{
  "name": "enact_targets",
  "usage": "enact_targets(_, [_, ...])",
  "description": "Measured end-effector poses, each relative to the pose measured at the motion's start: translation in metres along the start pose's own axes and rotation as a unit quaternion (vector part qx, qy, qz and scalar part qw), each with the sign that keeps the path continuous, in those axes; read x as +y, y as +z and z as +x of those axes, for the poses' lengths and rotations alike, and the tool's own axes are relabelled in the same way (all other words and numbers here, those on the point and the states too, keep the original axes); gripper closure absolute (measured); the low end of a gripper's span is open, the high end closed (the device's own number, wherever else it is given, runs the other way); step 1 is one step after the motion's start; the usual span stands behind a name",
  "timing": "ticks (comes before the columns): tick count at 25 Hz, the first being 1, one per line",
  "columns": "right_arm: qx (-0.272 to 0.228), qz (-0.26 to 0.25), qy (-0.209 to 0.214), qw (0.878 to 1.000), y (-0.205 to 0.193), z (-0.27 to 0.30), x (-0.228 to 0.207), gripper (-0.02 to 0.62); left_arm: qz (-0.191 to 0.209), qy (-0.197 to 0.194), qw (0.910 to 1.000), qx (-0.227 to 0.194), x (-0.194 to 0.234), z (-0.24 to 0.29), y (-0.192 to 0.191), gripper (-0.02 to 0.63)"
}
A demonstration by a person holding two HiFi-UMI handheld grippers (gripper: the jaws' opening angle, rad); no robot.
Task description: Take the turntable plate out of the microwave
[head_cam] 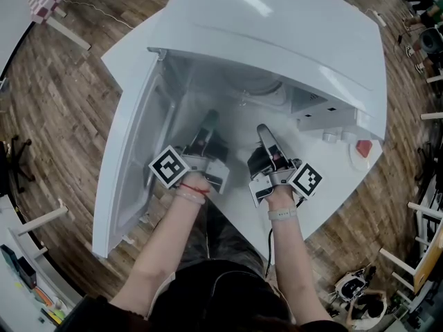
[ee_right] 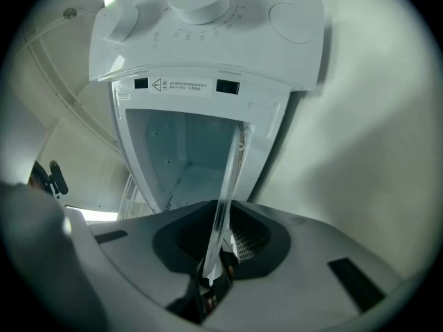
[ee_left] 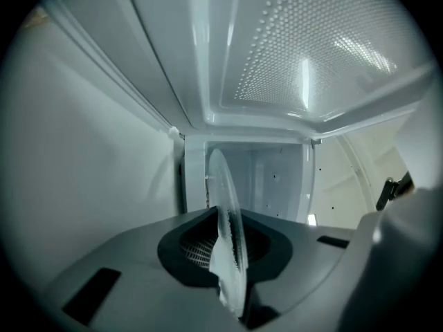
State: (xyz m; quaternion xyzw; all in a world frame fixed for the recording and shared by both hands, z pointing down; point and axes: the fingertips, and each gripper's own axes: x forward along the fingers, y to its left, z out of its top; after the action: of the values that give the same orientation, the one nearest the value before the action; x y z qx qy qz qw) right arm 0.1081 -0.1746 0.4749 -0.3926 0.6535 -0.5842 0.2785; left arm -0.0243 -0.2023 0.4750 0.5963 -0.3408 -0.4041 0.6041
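Head view shows the white microwave (head_cam: 277,40) with its door (head_cam: 131,158) swung wide and both tools reaching into the cavity. The glass turntable plate (ee_left: 227,206) is inside that cavity, seen edge-on. The left gripper (ee_left: 232,254) and right gripper (ee_right: 214,254) each pinch its near rim. The grip looks made; drawing the plate out remains.
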Motion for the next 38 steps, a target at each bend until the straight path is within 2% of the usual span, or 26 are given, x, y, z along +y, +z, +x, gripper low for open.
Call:
enact_targets(5, [-0.006, -0.018, -0.016, 1.000, 0.015, -0.003, -0.004, 0.538, 0.000, -0.004, 1.0000, 0.007, -0.001, -0.005, 0.002, 0.565])
enact_targets(14, [-0.035, -0.020, -0.017, 0.999, 0.046, 0.001, -0.010, 0.538, -0.002, -0.007, 0.9999, 0.008, 0.000, -0.013, 0.004, 0.566])
enact_targets(25, [-0.038, -0.022, 0.010, 0.999, 0.042, -0.011, -0.005, 0.538, 0.012, -0.017, 0.9997, 0.011, -0.006, -0.020, -0.002, 0.566])
enact_targets(30, [-0.032, -0.034, 0.019, 0.999, 0.035, -0.020, 0.005, 0.538, 0.006, -0.026, 0.9996, 0.011, -0.013, -0.032, -0.007, 0.566])
enact_targets(38, [-0.057, -0.032, 0.020, 0.998, 0.014, -0.056, 0.024, 0.538, 0.005, -0.027, 0.9987, 0.043, -0.030, -0.059, -0.022, 0.566])
